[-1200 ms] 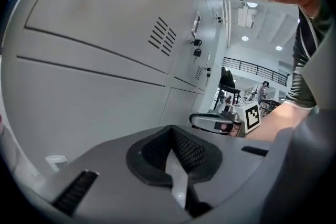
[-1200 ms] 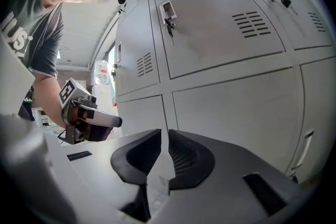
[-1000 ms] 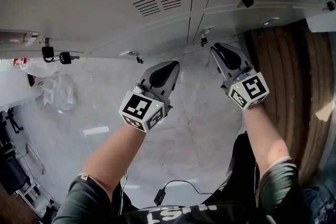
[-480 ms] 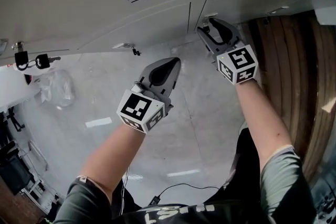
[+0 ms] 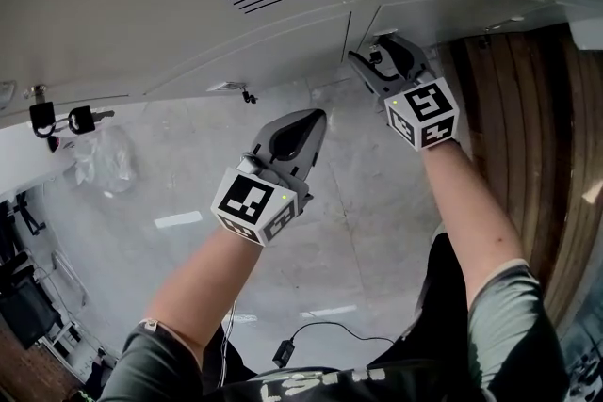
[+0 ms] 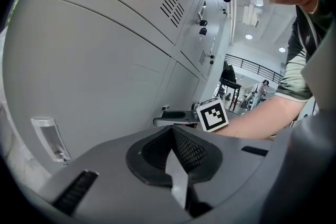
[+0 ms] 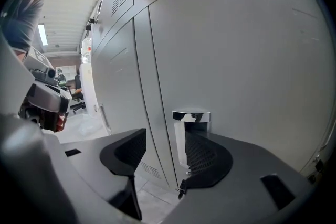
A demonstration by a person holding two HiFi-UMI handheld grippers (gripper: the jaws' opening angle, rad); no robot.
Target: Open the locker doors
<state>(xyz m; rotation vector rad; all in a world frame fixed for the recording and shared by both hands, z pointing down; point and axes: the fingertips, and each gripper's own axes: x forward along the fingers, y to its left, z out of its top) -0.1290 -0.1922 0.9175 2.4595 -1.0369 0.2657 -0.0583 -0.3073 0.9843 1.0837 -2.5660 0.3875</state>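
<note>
L gripper (image 5: pixel 311 122) sits mid-frame, jaws together, empty. Locker doors (image 5: pixel 188 5) span 10–2 o'clock, tops cut off. R gripper (image 5: pixel 382 59) at 1 o'clock: jaws wide, just been opening, chrome handle (image 7: pixel 191 128) between them, ungripped and mostly hidden in head view. R has dropped to it since 1 s ago.

A crumpled clear plastic bag (image 5: pixel 105 163) lies at nine o'clock on the grey concrete floor (image 5: pixel 358 202), a black plugged cable (image 5: pixel 282 355) at six, and brown wooden planking (image 5: pixel 528 155) at three.

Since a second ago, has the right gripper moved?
Yes. The right gripper reached the chrome handle on the grey metal locker door; its fingers have just been opening and now straddle it.
</note>
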